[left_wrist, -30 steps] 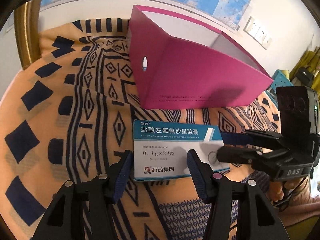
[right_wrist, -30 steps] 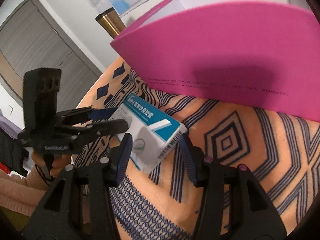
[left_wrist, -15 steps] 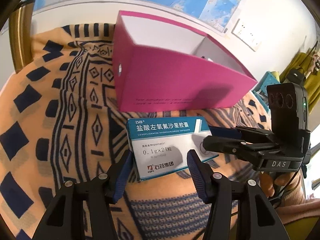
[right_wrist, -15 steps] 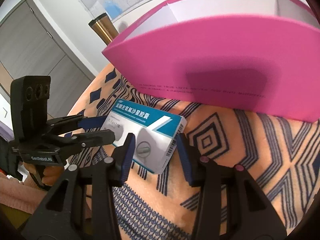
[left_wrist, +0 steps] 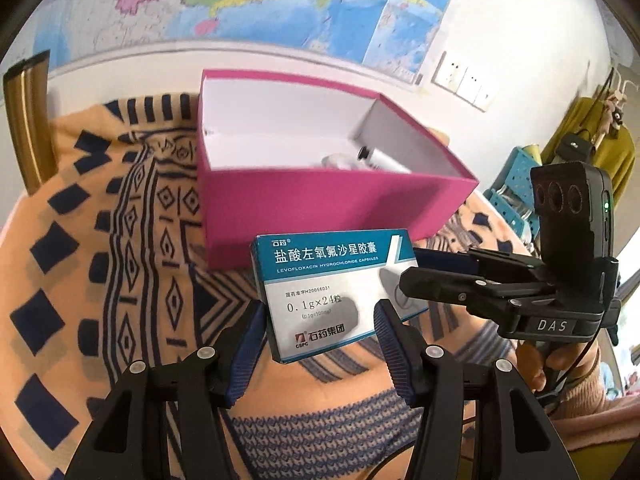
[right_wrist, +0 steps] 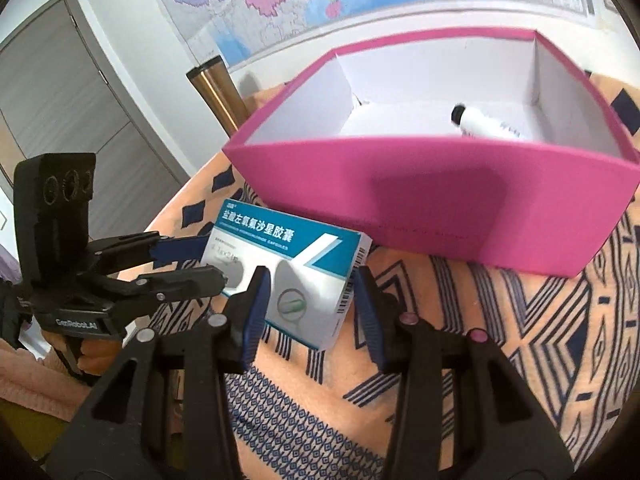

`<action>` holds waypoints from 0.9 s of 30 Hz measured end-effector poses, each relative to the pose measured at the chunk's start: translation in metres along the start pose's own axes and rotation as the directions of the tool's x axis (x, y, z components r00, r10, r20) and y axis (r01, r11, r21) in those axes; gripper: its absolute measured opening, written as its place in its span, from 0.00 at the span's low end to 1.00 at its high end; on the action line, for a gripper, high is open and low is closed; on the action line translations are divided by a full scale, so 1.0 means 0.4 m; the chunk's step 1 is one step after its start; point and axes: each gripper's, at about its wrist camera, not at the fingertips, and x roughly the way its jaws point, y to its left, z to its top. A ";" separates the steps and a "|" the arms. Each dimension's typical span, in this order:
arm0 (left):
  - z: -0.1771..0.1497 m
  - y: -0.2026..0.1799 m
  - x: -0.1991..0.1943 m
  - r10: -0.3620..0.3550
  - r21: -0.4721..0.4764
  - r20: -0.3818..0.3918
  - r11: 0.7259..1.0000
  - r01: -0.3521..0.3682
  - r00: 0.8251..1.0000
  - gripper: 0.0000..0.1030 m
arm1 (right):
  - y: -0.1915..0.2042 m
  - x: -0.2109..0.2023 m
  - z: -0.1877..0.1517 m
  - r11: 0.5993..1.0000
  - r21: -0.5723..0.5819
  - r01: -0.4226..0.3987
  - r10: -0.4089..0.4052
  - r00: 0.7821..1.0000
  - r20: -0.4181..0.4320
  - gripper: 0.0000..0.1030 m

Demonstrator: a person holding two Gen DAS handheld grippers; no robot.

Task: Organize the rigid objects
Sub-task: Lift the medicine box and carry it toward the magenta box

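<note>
A blue and white medicine box (left_wrist: 332,292) is held up off the patterned cloth, in front of the open pink box (left_wrist: 320,208). My left gripper (left_wrist: 320,340) is shut on its near end. My right gripper (right_wrist: 308,300) is shut on its other end, also seen from the side in the left wrist view (left_wrist: 412,276). The medicine box shows in the right wrist view (right_wrist: 292,268) too. Inside the pink box (right_wrist: 440,192) lies a white tube with a black cap (right_wrist: 488,124).
An orange cloth with dark blue patterns (left_wrist: 120,260) covers the table. A brass cylinder (right_wrist: 218,96) stands at the table's back left. A wall map (left_wrist: 240,4) hangs behind. A blue crate (left_wrist: 512,196) stands off the right side.
Both grippers have lifted the medicine box up from the cloth. The view has risen, so the inside of the pink box now shows.
</note>
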 end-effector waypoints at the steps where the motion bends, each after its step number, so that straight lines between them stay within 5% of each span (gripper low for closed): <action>1: 0.004 -0.003 -0.004 -0.001 0.004 0.006 1.000 0.001 1.000 0.54 | 0.003 -0.006 0.003 1.000 -0.004 0.001 -0.001 1.000 0.007 0.45; 27: 0.078 -0.050 -0.070 0.022 0.067 0.119 0.997 -0.030 0.993 0.54 | 0.040 -0.080 0.083 0.995 -0.092 0.034 -0.022 0.993 0.118 0.45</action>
